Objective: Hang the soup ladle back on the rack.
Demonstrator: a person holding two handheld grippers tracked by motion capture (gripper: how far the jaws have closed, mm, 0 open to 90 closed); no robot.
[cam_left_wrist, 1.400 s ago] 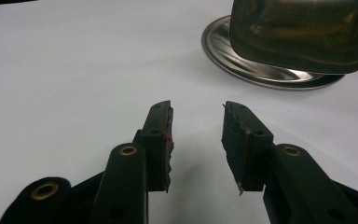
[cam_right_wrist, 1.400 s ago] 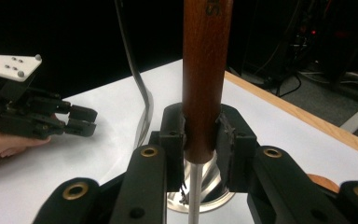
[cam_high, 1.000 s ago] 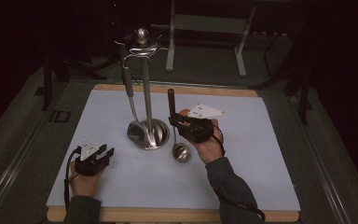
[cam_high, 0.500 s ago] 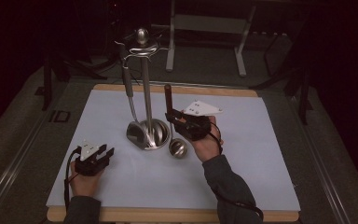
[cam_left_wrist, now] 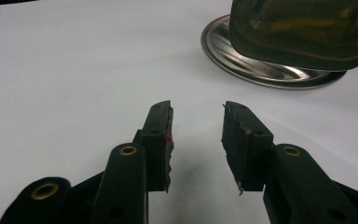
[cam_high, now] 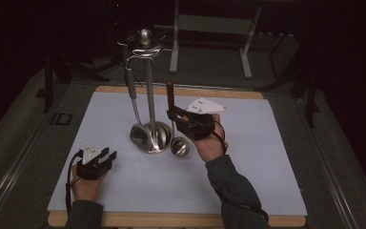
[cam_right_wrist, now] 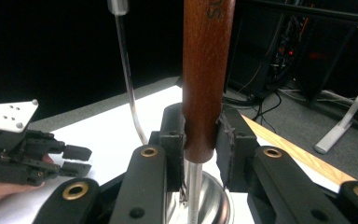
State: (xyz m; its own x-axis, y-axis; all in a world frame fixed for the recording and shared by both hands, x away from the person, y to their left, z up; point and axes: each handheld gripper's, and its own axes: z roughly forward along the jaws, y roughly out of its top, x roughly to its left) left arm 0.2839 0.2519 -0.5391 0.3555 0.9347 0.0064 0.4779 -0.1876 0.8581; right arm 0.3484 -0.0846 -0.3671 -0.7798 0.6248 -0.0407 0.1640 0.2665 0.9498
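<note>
A ladle with a brown wooden handle (cam_high: 170,95) and a round steel bowl (cam_high: 179,147) hangs upright, with my right gripper (cam_high: 172,117) shut on the handle. In the right gripper view the pads (cam_right_wrist: 227,149) press the wooden handle (cam_right_wrist: 205,70) from both sides, and the steel shaft runs down below them. Just left of it stands a steel utensil stand (cam_high: 148,86) with a ball top and a round base (cam_high: 161,138). Another utensil (cam_high: 131,81) hangs from its hook. My left gripper (cam_high: 110,155) rests on the mat at the front left, open with nothing between its fingers (cam_left_wrist: 196,135).
A white mat (cam_high: 267,157) covers the wooden table. In the left gripper view the stand's base (cam_left_wrist: 261,77) and the hanging utensil's broad head (cam_left_wrist: 303,32) lie ahead to the right. Dark floor and metal frames (cam_high: 209,24) lie beyond the far edge.
My right gripper has lifted the ladle a little and carried it slightly left, toward the stand. The left gripper has stayed where it was.
</note>
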